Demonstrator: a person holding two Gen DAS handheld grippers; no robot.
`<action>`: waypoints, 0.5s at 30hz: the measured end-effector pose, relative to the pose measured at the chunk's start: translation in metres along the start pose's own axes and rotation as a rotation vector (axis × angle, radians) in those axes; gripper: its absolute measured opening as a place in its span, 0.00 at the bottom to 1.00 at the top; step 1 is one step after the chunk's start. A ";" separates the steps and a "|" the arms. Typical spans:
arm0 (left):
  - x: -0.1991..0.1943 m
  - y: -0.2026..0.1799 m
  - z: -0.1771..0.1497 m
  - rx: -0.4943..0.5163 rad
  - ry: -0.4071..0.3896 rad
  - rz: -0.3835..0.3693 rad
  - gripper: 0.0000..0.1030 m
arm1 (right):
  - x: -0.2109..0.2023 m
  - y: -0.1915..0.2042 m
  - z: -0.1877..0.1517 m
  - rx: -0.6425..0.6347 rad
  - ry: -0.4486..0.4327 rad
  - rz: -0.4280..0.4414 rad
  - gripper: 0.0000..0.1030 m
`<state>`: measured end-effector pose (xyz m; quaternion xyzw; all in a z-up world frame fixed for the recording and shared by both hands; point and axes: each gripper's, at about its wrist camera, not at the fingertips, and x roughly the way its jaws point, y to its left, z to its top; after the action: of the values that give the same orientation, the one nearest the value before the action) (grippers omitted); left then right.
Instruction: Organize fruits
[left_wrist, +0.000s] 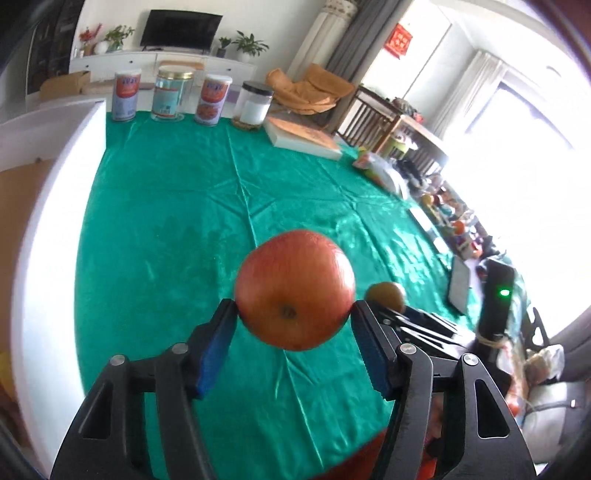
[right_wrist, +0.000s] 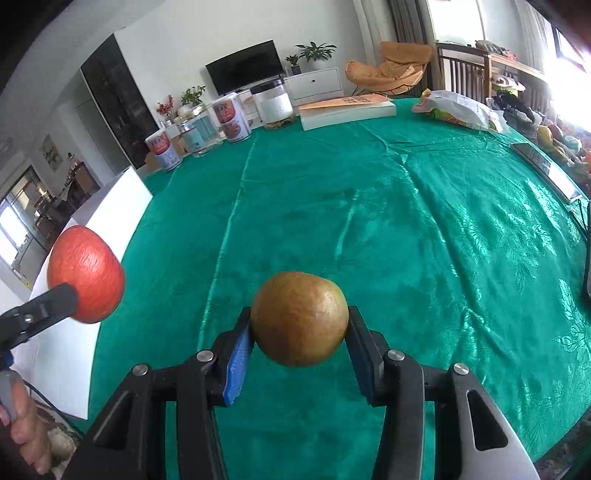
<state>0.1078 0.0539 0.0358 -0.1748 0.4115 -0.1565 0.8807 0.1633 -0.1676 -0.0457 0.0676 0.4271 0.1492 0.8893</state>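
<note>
Two fruits held clear of the green-clothed surface (right_wrist: 424, 221), one in each tool.

The left tool (left_wrist: 293, 314) clamps a red apple (left_wrist: 294, 290) at lower centre of its view, pads on opposite sides so it cannot roll; the right tool (right_wrist: 300, 325) grips a smaller brown-green round fruit (right_wrist: 299, 319) the same way at lower centre, likely so both can be carried to a sorting spot together.

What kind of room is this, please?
Most likely a home living room: a TV on a white cabinet with potted plants, an orange lounge chair, and a table under a green cloth.
</note>
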 end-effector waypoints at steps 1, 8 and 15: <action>-0.022 0.003 -0.001 -0.016 0.001 -0.026 0.61 | -0.004 0.010 -0.002 -0.017 0.005 0.021 0.47; -0.145 0.047 0.009 -0.061 -0.254 0.125 0.08 | -0.014 0.102 -0.002 -0.179 -0.005 0.166 0.47; -0.107 0.097 -0.036 -0.115 -0.111 0.161 0.54 | 0.009 0.131 -0.009 -0.212 0.011 0.195 0.47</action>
<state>0.0274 0.1791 0.0435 -0.1998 0.3832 -0.0515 0.9003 0.1345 -0.0412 -0.0257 0.0137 0.4053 0.2796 0.8703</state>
